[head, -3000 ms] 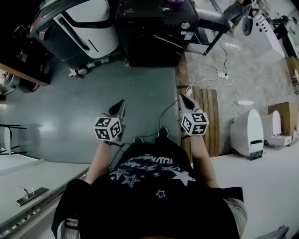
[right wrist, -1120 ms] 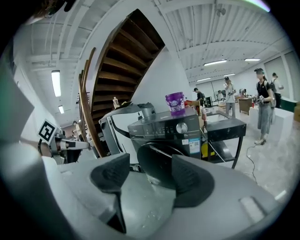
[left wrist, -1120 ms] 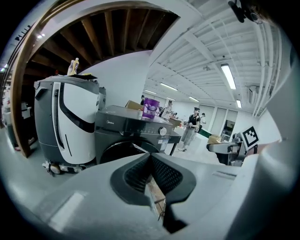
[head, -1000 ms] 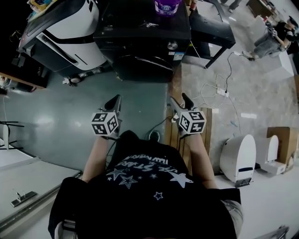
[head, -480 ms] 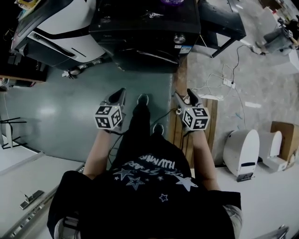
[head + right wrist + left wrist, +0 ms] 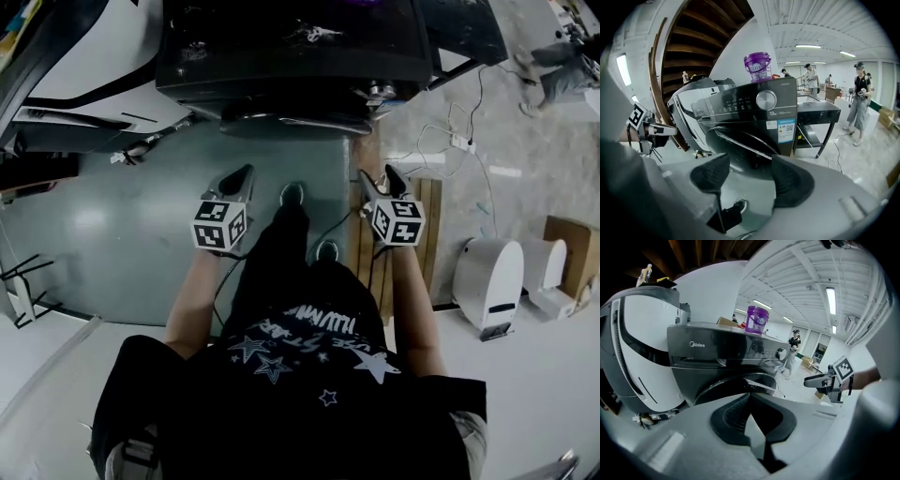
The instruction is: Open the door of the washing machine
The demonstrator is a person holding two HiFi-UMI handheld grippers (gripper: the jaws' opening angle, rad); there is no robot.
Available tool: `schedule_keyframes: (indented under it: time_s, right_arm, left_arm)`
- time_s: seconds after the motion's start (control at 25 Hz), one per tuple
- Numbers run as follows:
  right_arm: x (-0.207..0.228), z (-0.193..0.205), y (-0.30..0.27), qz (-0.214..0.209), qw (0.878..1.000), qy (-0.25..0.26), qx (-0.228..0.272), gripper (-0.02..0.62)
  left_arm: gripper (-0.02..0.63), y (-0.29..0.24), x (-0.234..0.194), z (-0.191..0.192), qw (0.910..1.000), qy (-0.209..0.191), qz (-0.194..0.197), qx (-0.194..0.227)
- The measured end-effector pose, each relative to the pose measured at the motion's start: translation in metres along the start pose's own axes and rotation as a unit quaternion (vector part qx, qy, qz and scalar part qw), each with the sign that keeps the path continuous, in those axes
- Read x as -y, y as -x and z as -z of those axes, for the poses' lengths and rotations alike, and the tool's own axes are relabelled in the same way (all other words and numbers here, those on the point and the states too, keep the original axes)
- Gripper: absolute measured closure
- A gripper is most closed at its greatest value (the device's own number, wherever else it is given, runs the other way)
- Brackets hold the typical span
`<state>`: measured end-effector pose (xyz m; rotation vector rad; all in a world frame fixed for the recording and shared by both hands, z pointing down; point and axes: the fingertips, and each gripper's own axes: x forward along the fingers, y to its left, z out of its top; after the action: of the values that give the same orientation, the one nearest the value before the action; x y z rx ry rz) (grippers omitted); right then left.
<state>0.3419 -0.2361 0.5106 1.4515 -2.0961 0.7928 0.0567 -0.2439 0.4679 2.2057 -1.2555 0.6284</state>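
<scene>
The dark washing machine stands straight ahead, its round door shut and bulging from the front. In the left gripper view the machine and door fill the middle. The right gripper view shows the door under the control panel. My left gripper hovers short of the door's left side; its pads meet, with nothing held. To the right of the door hangs my right gripper, jaws apart and empty. Neither touches the machine.
A purple tub sits on top of the machine. A white-and-grey machine stands to its left, a black table to its right. Wooden slats, cables with a power strip, a white appliance and people are on the right.
The person has stepped toward the washing machine, which now sits larger and nearer. Both grippers have come closer to its front; their jaws look unchanged.
</scene>
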Motion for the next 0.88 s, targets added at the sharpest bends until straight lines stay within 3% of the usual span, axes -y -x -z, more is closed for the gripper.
schedule_keyframes:
  time_s: [0.36,0.56,0.88]
  right_arm:
    - [0.015,-0.003,-0.075,0.019,0.996,0.041,-0.073,0.313]
    - [0.027,0.003,-0.11,0.025,0.988,0.107,-0.106,0.313]
    - [0.051,0.009,-0.152,0.018,0.977,0.176,-0.119,0.313]
  left_arm:
    - [0.595,-0.053,-0.041,0.002,0.9979,0.009,0.043,-0.047]
    - [0.595,-0.077,-0.048,0.014,0.9959,0.012,0.061,-0.067]
    - [0.595,-0.094,-0.049,0.028,0.9958,0.034,0.048,-0.07]
